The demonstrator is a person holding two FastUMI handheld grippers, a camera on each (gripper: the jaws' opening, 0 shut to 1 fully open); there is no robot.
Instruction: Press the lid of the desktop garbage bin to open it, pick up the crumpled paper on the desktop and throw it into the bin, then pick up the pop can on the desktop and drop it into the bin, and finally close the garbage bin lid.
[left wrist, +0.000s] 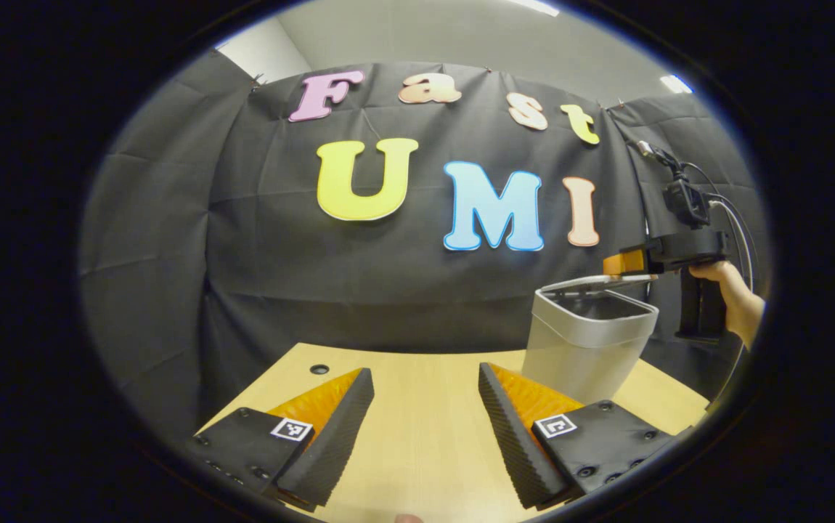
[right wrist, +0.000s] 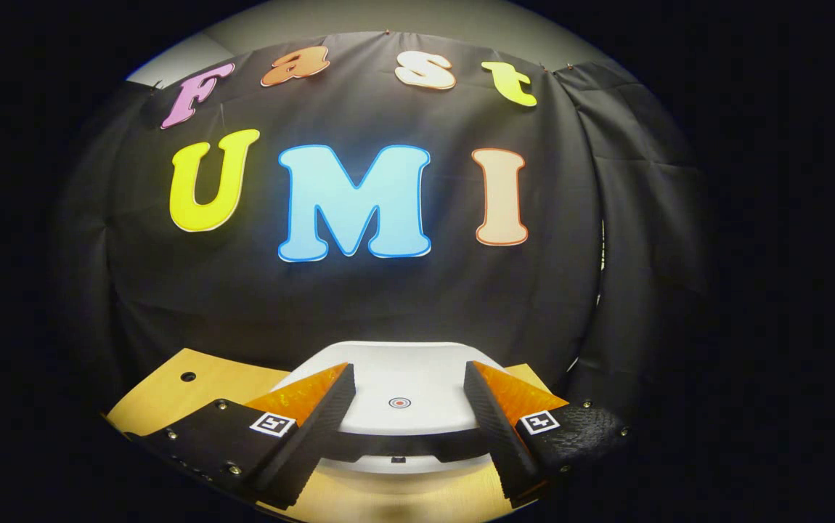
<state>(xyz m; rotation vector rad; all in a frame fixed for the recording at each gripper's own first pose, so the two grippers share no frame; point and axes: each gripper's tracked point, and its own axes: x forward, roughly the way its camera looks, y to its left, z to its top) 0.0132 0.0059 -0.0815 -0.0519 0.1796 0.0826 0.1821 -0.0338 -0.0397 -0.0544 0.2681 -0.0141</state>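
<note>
- Light wooden bench [left wrist: 425, 436] before the black cloth wall.
- Left claw [left wrist: 425, 428] gapes over bare bench.
- Right claw [right wrist: 406, 418], fingers spread, hovers above the garbage bin's [left wrist: 584, 341] lid [right wrist: 399, 385].

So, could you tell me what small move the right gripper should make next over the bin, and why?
Probably press straight down: the right gripper hovers open above the white bin lid, fingers either side of its small round red-ringed mark. In the left gripper view the lid seems slightly raised over the grey plastic desktop bin, whether latched is unclear.
</note>
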